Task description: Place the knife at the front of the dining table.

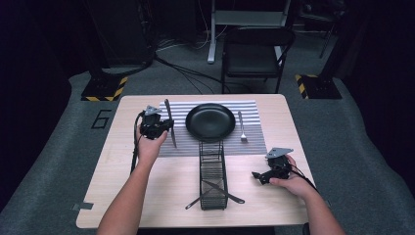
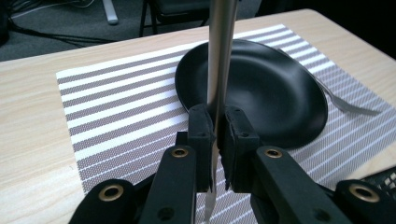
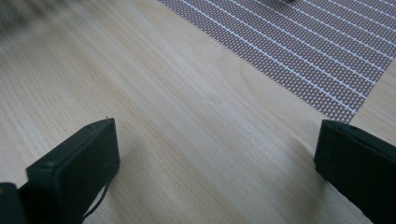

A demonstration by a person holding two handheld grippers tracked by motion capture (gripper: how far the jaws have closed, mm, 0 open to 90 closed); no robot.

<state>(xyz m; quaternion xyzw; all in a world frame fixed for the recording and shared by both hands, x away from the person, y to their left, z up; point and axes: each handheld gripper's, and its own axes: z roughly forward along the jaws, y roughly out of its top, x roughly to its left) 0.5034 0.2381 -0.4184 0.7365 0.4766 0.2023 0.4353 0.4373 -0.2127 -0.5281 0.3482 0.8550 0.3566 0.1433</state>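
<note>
Beside the plate (image 1: 210, 121), left gripper (image 1: 166, 126) holds knife (image 1: 170, 128) lengthwise, pointing away.

Overhead light falls evenly on my table (image 1: 147, 196); the surrounding room stays dim. My plate (image 2: 261, 88) carries soft glare. Jaw shadows are faint on the wood. My right gripper view blurs at its upper-left corner.
</note>
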